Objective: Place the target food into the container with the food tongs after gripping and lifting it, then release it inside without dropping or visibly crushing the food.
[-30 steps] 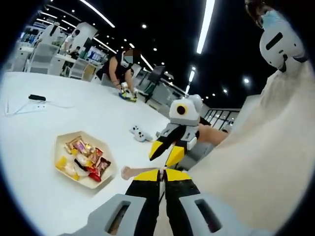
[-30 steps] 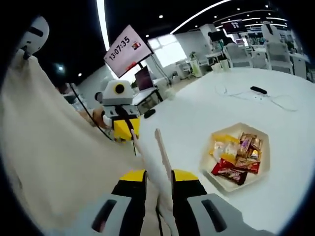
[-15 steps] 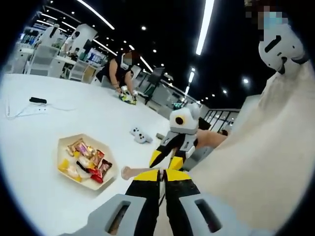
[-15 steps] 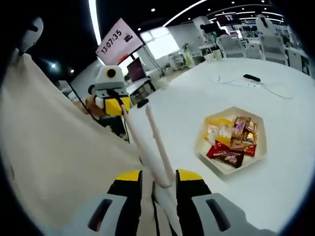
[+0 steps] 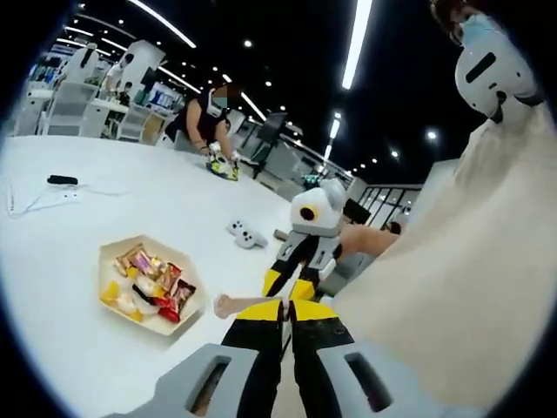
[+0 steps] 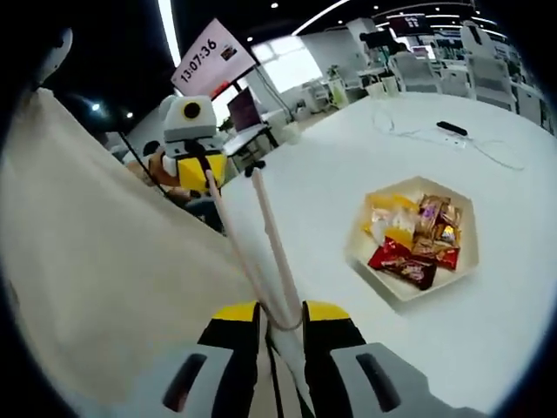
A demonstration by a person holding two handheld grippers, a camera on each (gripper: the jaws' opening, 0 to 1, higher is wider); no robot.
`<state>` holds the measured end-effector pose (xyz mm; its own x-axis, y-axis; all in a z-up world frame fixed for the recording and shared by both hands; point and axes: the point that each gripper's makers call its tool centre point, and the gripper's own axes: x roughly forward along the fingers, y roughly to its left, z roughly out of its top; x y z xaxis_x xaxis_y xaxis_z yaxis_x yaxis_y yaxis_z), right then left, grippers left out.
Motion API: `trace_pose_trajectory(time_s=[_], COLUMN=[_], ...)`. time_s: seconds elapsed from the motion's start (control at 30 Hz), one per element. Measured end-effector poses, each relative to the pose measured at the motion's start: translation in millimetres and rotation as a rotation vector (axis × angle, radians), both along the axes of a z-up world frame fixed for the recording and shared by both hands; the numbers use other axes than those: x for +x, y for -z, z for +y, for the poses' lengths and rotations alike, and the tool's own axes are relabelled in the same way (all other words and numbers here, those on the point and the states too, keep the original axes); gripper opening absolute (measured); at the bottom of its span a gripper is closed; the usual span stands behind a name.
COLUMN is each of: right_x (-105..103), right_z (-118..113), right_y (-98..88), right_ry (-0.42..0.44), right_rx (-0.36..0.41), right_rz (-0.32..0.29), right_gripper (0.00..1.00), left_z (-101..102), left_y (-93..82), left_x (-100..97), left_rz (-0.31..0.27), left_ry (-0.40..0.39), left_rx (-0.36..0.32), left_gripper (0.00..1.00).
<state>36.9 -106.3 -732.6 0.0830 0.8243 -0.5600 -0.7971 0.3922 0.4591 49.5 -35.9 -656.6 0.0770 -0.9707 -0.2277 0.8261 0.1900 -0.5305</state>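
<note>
The right gripper (image 6: 280, 324) is clenched on the hinge end of the tongs (image 6: 257, 244), whose long axis runs forward from the jaws, the 2 arms splayed apart and pointing away over the white bench (image 6: 348, 183). A tray (image 6: 466, 261) of wrapped snacks (image 6: 409, 239) sits on the bench, well apart from the tong tips. The left gripper (image 5: 285, 315) is closed with nothing visible between its jaws, near the tray (image 5: 196, 309) in its view.
</note>
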Motion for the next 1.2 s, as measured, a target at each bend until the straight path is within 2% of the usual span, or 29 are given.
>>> trace_pose_trajectory(time_s=[0.17, 0.3, 0.43, 1.2], right_x=[-1.3, -2.7, -3.9, 2.9], right_z=[-1.0, -4.1, -7.4, -10.7], right_y=[11.7, 27.5, 38.8, 73.5], right_ry=[-0.015, -0.016, -0.016, -0.043], right_rx=[-0.043, -0.081, -0.11, -0.253], right_rz=[-0.015, -0.003, -0.004, -0.05], right_gripper=[0.17, 0.17, 0.17, 0.17], left_z=[-1.6, -2.6, -5.7, -1.1], left_y=[11.6, 30.2, 39.4, 85.4], left_x=[-2.1, -6.3, -10.4, -12.4], left_rz=[0.01, 0.014, 0.013, 0.038], left_ry=[0.004, 0.023, 0.031, -0.021], left_rx=[0.024, 0.092, 0.119, 0.222], left_gripper=[0.0, 0.0, 0.0, 0.01])
